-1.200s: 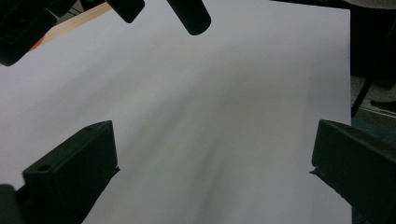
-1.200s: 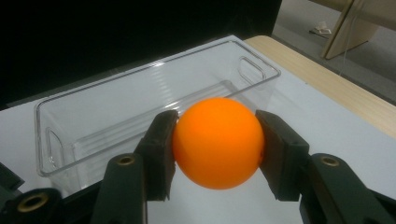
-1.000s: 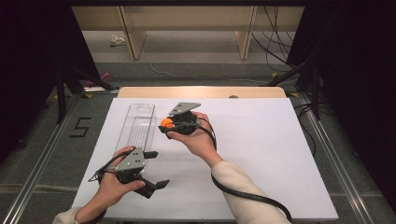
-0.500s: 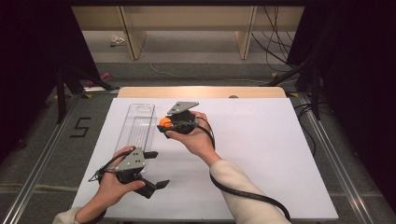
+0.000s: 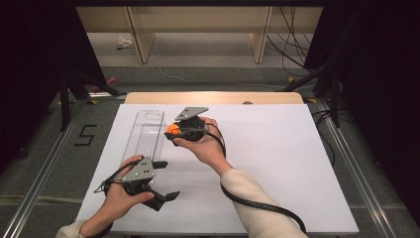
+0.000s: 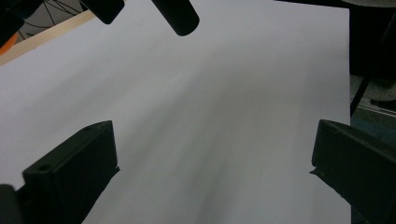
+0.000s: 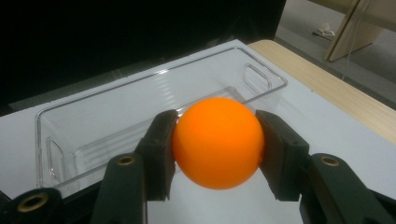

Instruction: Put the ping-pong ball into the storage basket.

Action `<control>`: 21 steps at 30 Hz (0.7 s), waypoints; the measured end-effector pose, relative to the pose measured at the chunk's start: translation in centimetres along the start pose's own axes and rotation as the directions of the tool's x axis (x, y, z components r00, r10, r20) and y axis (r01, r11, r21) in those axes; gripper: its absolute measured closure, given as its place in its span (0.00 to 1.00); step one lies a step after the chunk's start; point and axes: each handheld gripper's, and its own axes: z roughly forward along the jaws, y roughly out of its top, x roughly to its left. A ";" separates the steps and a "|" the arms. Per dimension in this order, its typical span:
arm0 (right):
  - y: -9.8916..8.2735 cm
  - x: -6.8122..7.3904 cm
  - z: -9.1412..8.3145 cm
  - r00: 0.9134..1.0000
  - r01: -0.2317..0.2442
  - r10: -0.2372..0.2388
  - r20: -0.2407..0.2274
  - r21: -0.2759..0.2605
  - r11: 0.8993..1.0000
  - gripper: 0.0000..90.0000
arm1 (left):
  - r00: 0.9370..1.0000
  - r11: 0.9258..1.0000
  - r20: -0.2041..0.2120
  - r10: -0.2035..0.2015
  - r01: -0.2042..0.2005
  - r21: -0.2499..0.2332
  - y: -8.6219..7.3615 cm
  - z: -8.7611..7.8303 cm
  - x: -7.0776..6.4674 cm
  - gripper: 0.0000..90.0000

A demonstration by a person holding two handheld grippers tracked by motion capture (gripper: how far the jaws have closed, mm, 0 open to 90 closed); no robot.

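Observation:
An orange ball [image 7: 217,141] sits clamped between the two black jaws of my right gripper [image 7: 215,154], which is shut on it. In the high view that ball [image 5: 172,129] hangs just right of a long clear plastic tray [image 5: 144,135] lying on the white table [image 5: 277,163]; the right gripper [image 5: 174,131] points left toward the tray. The tray [image 7: 140,112] lies just beyond the ball and holds nothing. My left gripper [image 5: 166,181] rests low near the table's front edge, jaws wide apart with nothing between them. Its black fingers [image 6: 70,172] frame bare white table.
A wooden strip [image 5: 213,97] borders the table's far edge. Wooden furniture legs [image 5: 136,34] and cables [image 5: 292,44] lie on the floor beyond. Metal rails [image 5: 44,168] run along both sides. Black cables trail from both grippers across the front of the table.

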 end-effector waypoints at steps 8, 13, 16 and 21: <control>0.2 0.0 0.3 1.000 -0.003 0.003 -0.002 0.001 1.000 0.57 | 1.000 1.000 0.000 0.001 -0.001 0.001 0.0 0.0 0.0 0.00; 0.2 0.1 0.5 1.000 -0.002 0.002 -0.006 0.004 1.000 0.57 | 1.000 1.000 0.000 0.002 -0.002 0.001 0.0 0.0 0.0 0.00; 0.3 0.1 0.7 1.000 -0.001 0.001 -0.007 0.004 1.000 0.57 | 1.000 1.000 0.001 0.002 -0.002 0.001 0.0 0.0 0.0 0.00; 0.5 0.2 0.9 1.000 0.003 -0.003 -0.008 0.006 1.000 0.57 | 1.000 1.000 0.001 0.002 -0.002 0.002 0.0 0.0 0.0 0.00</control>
